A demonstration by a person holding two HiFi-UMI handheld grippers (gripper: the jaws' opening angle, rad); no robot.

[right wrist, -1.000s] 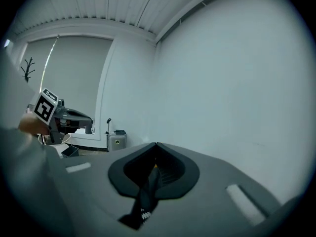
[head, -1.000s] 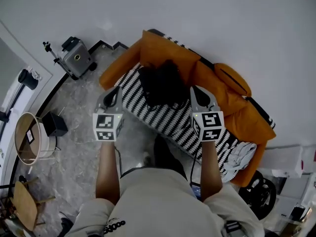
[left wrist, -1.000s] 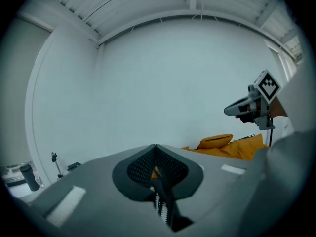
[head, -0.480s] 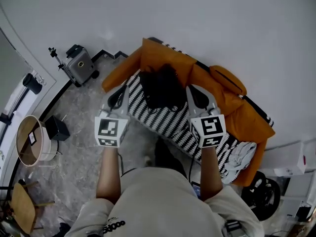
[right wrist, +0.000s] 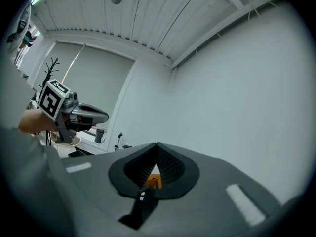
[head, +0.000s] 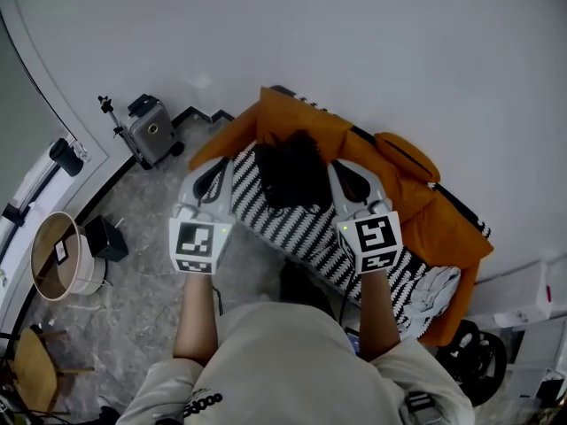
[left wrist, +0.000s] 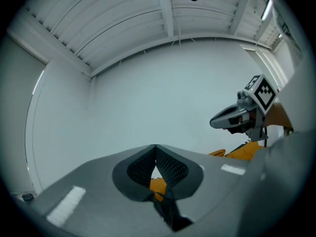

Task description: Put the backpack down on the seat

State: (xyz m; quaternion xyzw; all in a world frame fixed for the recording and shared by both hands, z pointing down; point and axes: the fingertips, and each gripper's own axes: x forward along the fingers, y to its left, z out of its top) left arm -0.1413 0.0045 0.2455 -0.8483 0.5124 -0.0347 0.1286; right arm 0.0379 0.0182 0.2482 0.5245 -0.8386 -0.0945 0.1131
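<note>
A black backpack (head: 289, 167) hangs between my two grippers over the sofa's black-and-white striped seat (head: 306, 227). The sofa (head: 430, 211) is orange and stands against the white wall. My left gripper (head: 219, 177) is shut on a black strap (left wrist: 168, 210) at the bag's left side. At the bag's right side, my right gripper (head: 340, 178) is shut on another black strap (right wrist: 142, 204). In the left gripper view the jaws (left wrist: 155, 152) meet with orange showing behind them. The right gripper view shows its jaws (right wrist: 157, 150) closed the same way. Whether the bag's bottom touches the seat is hidden.
A grey suitcase (head: 151, 136) stands by the wall left of the sofa. A round drum-shaped table (head: 58, 257) and a black box (head: 109, 238) sit on the marble floor at left. A pale cloth (head: 434, 290) lies on the sofa's right end. A wooden chair (head: 31, 372) is at bottom left.
Both grippers have drawn slightly closer together, still carrying the backpack between them over the sofa. The head view has tilted, showing more wall. Both grips are unchanged.
</note>
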